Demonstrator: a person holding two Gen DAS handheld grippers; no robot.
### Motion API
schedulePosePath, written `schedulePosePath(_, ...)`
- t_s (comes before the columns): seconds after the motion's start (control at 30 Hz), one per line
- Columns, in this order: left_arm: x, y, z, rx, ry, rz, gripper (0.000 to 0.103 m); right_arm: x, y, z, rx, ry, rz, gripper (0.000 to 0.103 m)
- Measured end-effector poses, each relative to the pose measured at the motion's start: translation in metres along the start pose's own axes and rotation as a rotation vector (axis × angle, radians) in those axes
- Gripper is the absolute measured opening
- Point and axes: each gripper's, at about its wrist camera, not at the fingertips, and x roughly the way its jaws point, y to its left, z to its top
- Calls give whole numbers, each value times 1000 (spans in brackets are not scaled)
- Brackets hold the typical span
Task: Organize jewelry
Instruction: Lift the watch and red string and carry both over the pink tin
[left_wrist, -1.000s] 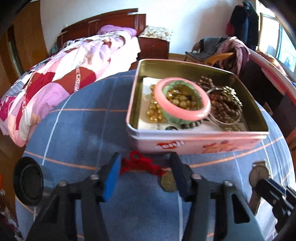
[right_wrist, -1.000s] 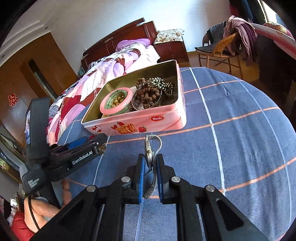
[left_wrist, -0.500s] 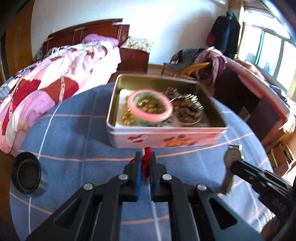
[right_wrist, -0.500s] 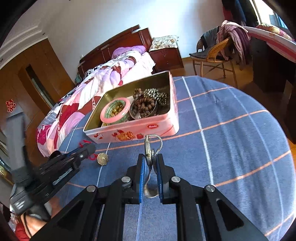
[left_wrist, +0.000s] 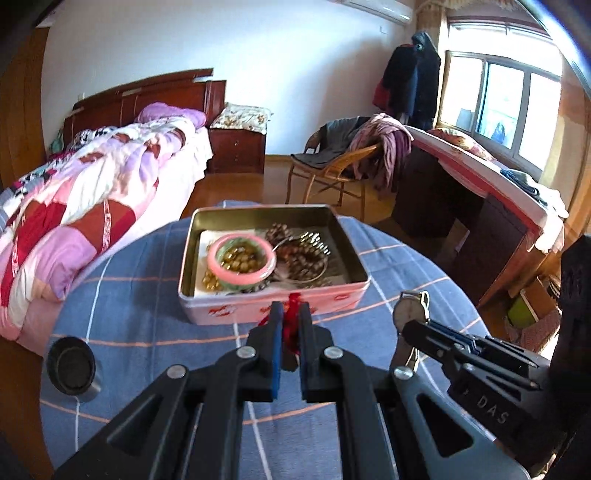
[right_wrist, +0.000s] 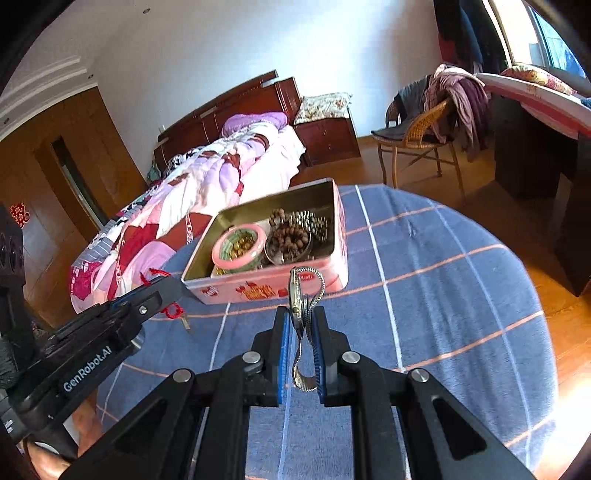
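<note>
**Both claws loaded beside the tin**

The left gripper (left_wrist: 291, 314) is clamped on a red knotted cord (left_wrist: 292, 323), lifted off the blue checked tablecloth (left_wrist: 147, 295); the right gripper (right_wrist: 300, 321) pinches a silver wristwatch (right_wrist: 296, 295), its mesh strap hanging between the pads; just beyond both sits the open pink tin (left_wrist: 207, 310), holding a pink bangle (left_wrist: 242, 260) and brown bead bracelets (left_wrist: 301, 258).

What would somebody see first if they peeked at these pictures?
Probably the open pink metal tin in the middle of the round blue checked tablecloth, with a pink bangle and brown bead bracelets inside. Close to the camera, the left gripper pinches a red knotted cord, and the right gripper pinches a silver wristwatch just in front of the tin.
</note>
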Motion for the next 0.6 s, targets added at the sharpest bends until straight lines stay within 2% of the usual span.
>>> schedulePosePath(0.27, -11, -16, 16, 43, -34, -14, 8, -33, 9, 15, -28, -78, -15, 12)
schedulePosePath(0.6, -13, -18, 26, 49, -53, -24, 8, -41, 16, 34, -42, -118, -18, 12)
